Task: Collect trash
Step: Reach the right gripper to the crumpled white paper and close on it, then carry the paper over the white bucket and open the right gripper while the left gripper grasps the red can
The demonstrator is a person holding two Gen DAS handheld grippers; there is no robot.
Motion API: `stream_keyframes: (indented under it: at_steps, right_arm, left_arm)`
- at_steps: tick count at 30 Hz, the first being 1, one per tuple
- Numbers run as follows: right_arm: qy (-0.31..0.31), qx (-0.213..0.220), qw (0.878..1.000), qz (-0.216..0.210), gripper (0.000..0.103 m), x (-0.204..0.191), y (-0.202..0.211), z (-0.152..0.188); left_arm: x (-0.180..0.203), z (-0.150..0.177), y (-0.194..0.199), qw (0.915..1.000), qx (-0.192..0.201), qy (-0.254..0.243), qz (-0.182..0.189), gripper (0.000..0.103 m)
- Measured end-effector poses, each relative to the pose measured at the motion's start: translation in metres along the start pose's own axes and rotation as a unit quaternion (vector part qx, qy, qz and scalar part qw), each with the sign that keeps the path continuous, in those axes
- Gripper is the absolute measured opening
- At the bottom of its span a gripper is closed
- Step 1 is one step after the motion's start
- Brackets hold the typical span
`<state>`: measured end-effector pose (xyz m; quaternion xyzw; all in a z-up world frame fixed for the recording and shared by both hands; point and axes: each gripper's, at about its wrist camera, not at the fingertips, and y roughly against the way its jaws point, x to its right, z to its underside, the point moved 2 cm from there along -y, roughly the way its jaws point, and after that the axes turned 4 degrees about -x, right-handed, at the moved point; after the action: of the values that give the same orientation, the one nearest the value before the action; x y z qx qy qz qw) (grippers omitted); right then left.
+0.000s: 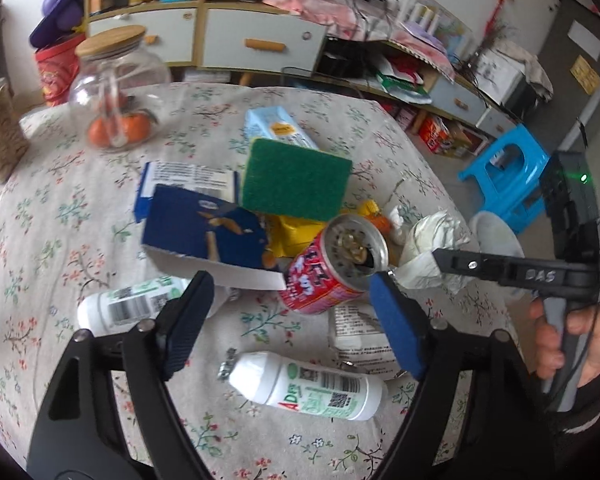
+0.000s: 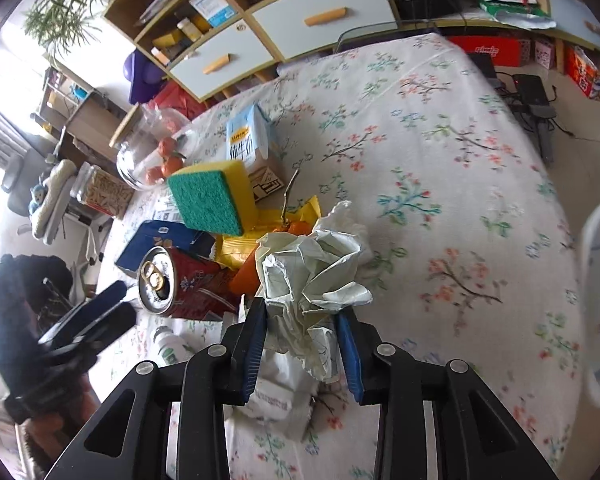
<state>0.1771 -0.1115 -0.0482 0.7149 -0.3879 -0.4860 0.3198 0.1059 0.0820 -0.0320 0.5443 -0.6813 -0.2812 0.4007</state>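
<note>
Green-and-yellow sponge, red can, floral white tablecloth.

Crumpled paper: white, wadded, at the near right of the pile, between two blue pads.
Red can: opened, on its side, mouth toward the camera, mid-pile.
Green sponge: yellow-backed, tilted atop the pile.
Blue box: flattened, left of the can.
White bottles: two, lying flat, nearest.
Milk carton: pale blue, far side.
</note>
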Motion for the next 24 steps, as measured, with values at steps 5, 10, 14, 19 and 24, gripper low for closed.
stream_keyframes:
  at_steps: [5, 10, 14, 19, 24]
  right_arm:
    - [-0.018, 0.018, 1.000, -0.002, 0.035, 0.020, 0.027, 0.008]
    - [-0.041, 0.041, 0.998, 0.011, 0.035, 0.043, 0.052, 0.013]
    - [-0.065, 0.054, 0.996, 0.025, 0.035, 0.069, 0.071, 0.020]
    - [-0.093, 0.072, 0.991, 0.062, 0.035, 0.109, 0.098, 0.028]
    - [-0.148, 0.084, 0.980, 0.102, 0.035, 0.154, 0.120, 0.036]
  left_arm:
    - [0.018, -0.005, -0.014, 0.9991, 0.003, -0.043, -0.003, 0.075]
    - [0.029, -0.009, -0.032, 0.9967, 0.002, -0.078, -0.021, 0.061]
    - [0.033, -0.007, -0.040, 0.9954, 0.002, -0.088, -0.039, 0.054]
    - [0.036, -0.005, -0.037, 0.9944, 0.018, -0.092, -0.050, 0.041]
    - [0.043, -0.007, -0.029, 0.9938, 0.036, -0.092, -0.051, 0.041]
